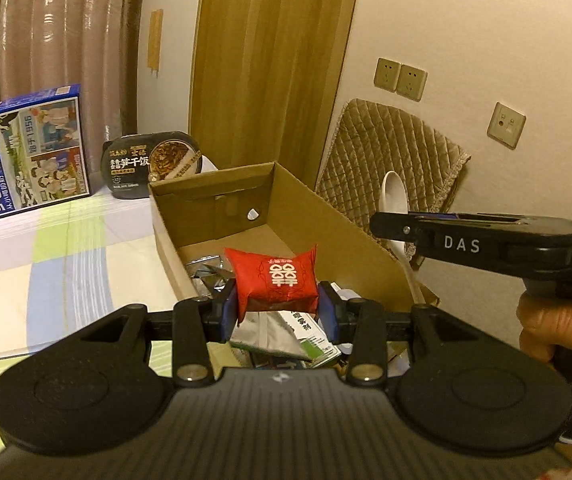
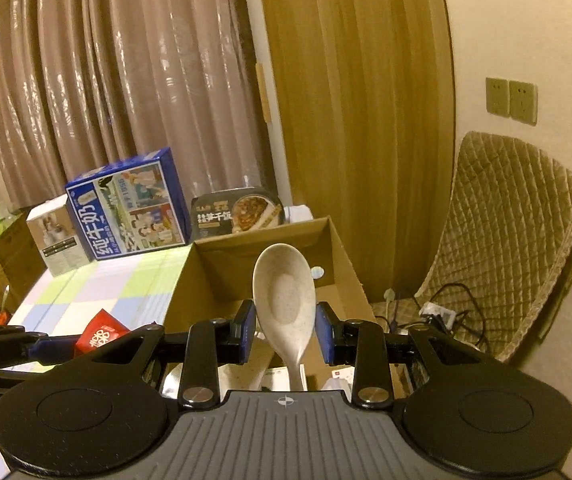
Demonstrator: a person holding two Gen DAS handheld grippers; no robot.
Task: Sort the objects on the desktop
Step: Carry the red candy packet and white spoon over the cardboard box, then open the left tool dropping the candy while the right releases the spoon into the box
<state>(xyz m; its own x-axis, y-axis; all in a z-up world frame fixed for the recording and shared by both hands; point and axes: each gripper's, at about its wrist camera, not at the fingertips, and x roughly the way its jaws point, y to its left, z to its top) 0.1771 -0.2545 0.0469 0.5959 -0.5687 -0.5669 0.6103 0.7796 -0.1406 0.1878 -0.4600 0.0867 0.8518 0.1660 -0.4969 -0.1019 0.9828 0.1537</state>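
A red candy packet (image 1: 274, 280) with a white double-happiness sign is clamped between the blue pads of my left gripper (image 1: 279, 314), which is shut on it. It hangs over the near end of an open cardboard box (image 1: 366, 248) that holds silver wrappers (image 1: 210, 272) and a green-and-white packet (image 1: 310, 344). My right gripper (image 2: 286, 332) is shut on a white speckled spoon (image 2: 284, 292), bowl up, above the same box (image 2: 342, 264). In the left wrist view the right gripper (image 1: 380, 226) comes in from the right with the spoon (image 1: 394, 192). The red packet (image 2: 102, 336) shows at the left of the right wrist view.
A blue milk carton box (image 1: 26, 156) and a black instant-rice bowl (image 1: 150, 164) stand at the table's far edge on a checked cloth (image 1: 46, 260). A quilted chair cushion (image 1: 390, 160) is right of the box. Cables (image 2: 442, 312) lie on the floor.
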